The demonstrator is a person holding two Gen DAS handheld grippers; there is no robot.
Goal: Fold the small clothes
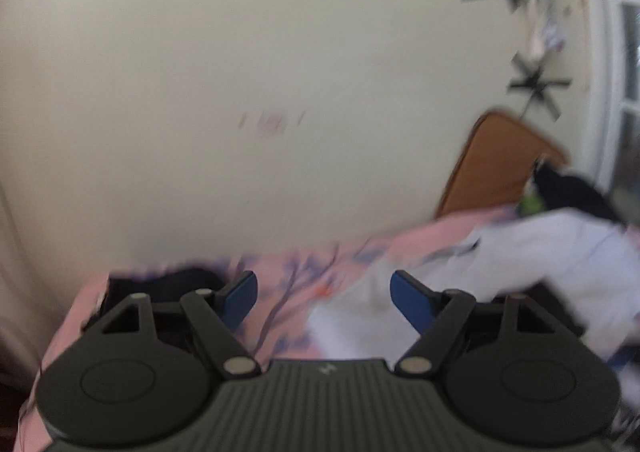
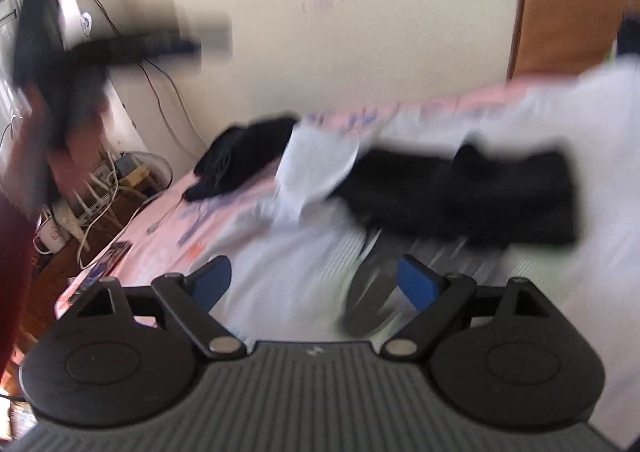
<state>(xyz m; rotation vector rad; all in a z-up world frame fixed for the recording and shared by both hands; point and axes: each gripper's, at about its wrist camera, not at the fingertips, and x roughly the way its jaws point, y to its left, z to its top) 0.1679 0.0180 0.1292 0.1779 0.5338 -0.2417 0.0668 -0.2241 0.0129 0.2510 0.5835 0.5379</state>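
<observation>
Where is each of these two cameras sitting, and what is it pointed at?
Left wrist view: rides on the left gripper, looking along its open blue fingers at the cream wall and the pink bedsheet.
Right wrist view: rides on the right gripper, open, looking down over white clothes and a black garment; a blurred hand with the other gripper shows upper left.
Both views share: the bedsheet, wall and orange headboard.

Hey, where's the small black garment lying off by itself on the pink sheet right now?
In the right wrist view the small black garment lies on the pink sheet left of centre, near the wall, just left of a white cloth.
</observation>
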